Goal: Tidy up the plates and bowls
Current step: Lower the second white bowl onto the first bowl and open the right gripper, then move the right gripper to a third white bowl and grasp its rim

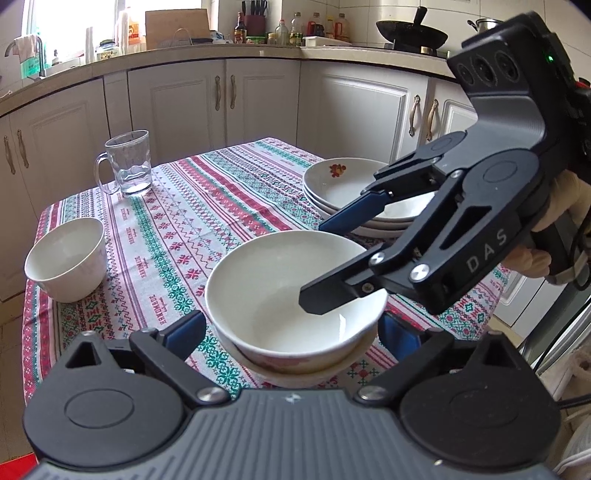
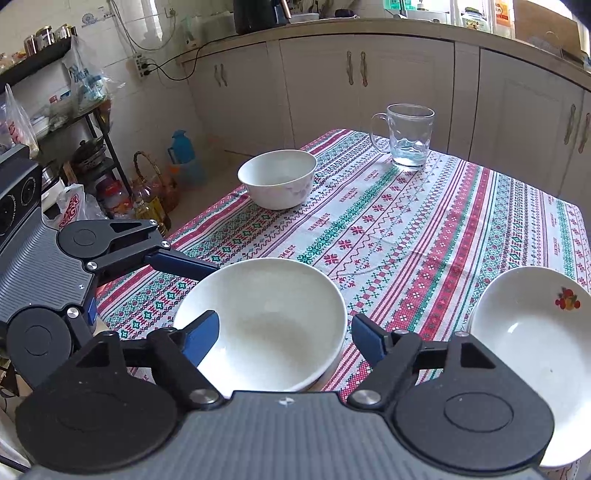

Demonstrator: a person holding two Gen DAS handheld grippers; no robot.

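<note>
Since bowls go together: the near bowl [image 1: 295, 295] sits nested in another bowl on the bench [image 1: 207, 206], just beside the plates [image 1: 343, 184].
Right gripper [image 1: 314, 262]: jaws partly spread, gripping nothing, one finger inside the rim, one outside.
Left gripper [image 1: 291, 332]: jaws wide, flanking the stack, apparently steadying it.
Far bowl [image 1: 66, 258]: apart, unstacked, likely next.
Mug [image 1: 129, 162]: not part of the sorting.

Glass mug [image 1: 127, 164], handle toward left, upright on patterned tablecloth [image 1: 207, 192], far ahead-left of left gripper; little water in bottom. Seen from right gripper it stands far ahead, slightly right. Cream cabinets [image 1: 177, 99] behind table. Black wok [image 1: 412, 35] on stove, far ahead-right of left gripper. Blue thermos [image 2: 181, 147] on floor, ahead-left of right gripper, by wicker basket [image 2: 149, 173].
</note>
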